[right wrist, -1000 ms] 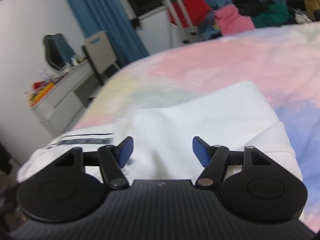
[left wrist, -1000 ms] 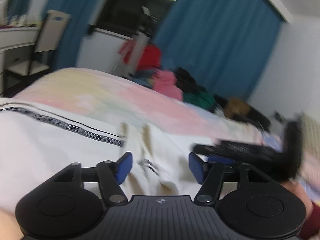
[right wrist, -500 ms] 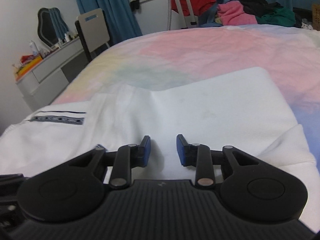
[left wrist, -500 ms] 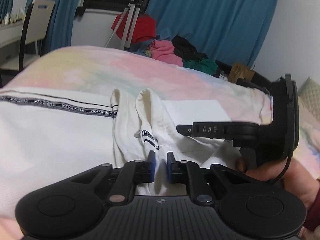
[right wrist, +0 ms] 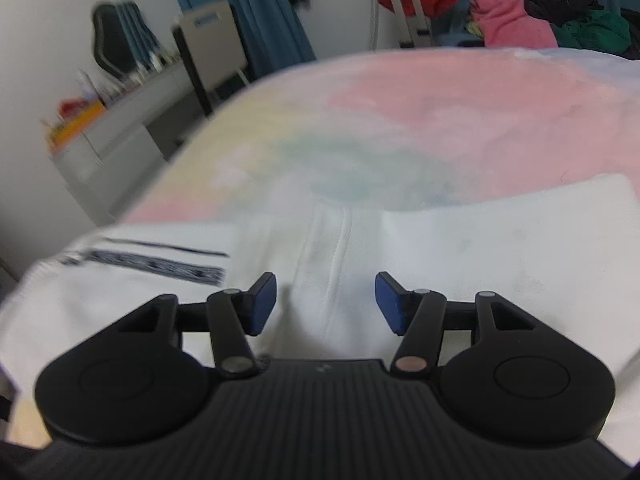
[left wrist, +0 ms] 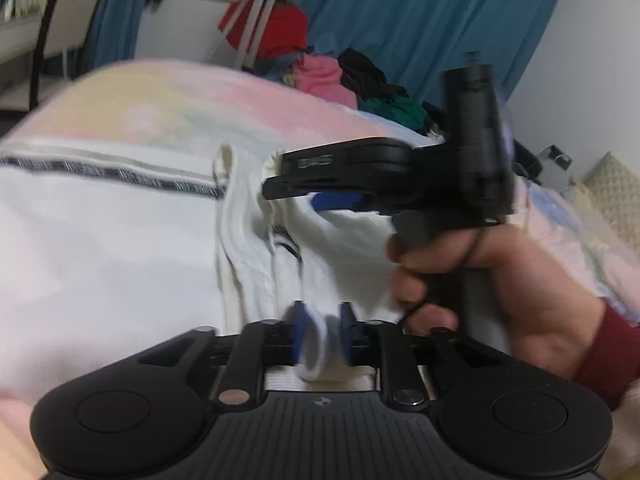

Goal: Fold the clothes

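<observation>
Left gripper [left wrist: 320, 330]: jaws pinched on a fold of the white garment [left wrist: 120, 264].
Right gripper [right wrist: 325, 304]: jaws spread wide, nothing held, above the garment.
Garment: spread on the pastel bed [right wrist: 420, 120].

garment [right wrist: 500, 248] on bed [right wrist: 440, 120], clothes pile [right wrist: 540, 20] behind
</observation>
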`<state>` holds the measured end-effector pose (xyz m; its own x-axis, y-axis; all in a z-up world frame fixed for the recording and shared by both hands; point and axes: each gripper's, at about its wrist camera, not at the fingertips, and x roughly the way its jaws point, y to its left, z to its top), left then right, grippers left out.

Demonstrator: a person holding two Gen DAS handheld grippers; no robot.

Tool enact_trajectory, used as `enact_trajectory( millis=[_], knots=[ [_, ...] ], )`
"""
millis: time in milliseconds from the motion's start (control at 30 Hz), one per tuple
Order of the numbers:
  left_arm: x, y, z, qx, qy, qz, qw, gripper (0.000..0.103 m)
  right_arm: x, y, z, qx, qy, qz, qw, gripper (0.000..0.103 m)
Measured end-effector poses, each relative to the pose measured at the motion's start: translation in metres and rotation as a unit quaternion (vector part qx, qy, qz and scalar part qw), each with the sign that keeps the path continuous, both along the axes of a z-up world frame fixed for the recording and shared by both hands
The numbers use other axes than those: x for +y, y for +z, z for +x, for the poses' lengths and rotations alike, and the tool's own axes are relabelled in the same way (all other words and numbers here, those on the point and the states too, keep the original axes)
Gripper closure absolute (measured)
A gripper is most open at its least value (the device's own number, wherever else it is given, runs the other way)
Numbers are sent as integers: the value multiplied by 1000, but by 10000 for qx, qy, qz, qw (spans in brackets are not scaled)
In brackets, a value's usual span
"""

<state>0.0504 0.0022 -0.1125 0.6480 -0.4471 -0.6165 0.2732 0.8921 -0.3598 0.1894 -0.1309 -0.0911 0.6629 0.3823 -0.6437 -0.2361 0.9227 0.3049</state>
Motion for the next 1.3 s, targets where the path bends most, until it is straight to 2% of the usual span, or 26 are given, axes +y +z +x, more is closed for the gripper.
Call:
enact_trajectory(
  millis=[33, 100, 133, 167, 200, 233, 367, 433, 533, 667, 733, 833, 900, 967, 1200, 1267, 1300],
  knots=[
    [0, -2, 1, 43, -1, -51, 10000, 73, 3, -3, 1, -38, -40, -54, 10000, 54],
    [-2, -4, 4, 56, -10, -22, 10000, 75, 4, -5, 1, -158, -5, 6, 9999, 71],
    [-3, -5, 4, 42, -17, -11, 10000, 82, 4, -4, 0, -194, -3, 28, 9998, 74],
    [-3, -5, 4, 31, -28, -5, 10000, 94, 4, -2, -1, -247, -6, 44, 9997, 81],
    [-3, -5, 3, 9, -19, 22, 10000, 98, 3, 0, -2, -301, -8, 62, 9995, 87],
    [-3, -4, 1, -20, 4, 62, 10000, 99, 3, 4, -5, -377, 6, 92, 9992, 89],
    [0, 12, -16, -333, 62, 152, 9993, 99, 2, 13, -11, -556, 117, 307, 9979, 90],
    [1, 8, -17, -272, 90, 246, 9993, 99, 5, 11, -12, -508, 213, 431, 9975, 90],
    [0, 1, -15, -147, 123, 422, 9989, 99, 15, -1, -11, -482, 196, 163, 9985, 90],
    [-5, -2, -10, -187, 95, 513, 9985, 98, 19, -8, -10, -532, 175, 57, 9984, 88],
    [-4, 0, -11, -260, 93, 489, 9984, 91, 15, -7, -10, -525, 137, 128, 9984, 84],
    [-4, 6, -15, -426, 143, 549, 9975, 83, 10, -2, -11, -416, -45, 238, 9988, 73],
    [-3, 12, -20, -541, 196, 623, 9964, 75, 7, 9, -20, -508, -119, 157, 9985, 60],
    [-1, 20, -27, -669, 263, 701, 9949, 68, 4, 23, -33, -664, -178, 51, 9976, 54],
    [15, 55, -55, -1040, 630, 722, 9899, 39, -28, 72, -97, -1096, -597, -278, 9918, 44],
    [17, 62, -63, -1092, 710, 763, 9885, 31, -37, 83, -118, -1198, -687, -385, 9897, 44],
    [18, 65, -68, -1147, 759, 797, 9873, 24, -41, 88, -128, -1255, -741, -397, 9885, 44]
  ],
)
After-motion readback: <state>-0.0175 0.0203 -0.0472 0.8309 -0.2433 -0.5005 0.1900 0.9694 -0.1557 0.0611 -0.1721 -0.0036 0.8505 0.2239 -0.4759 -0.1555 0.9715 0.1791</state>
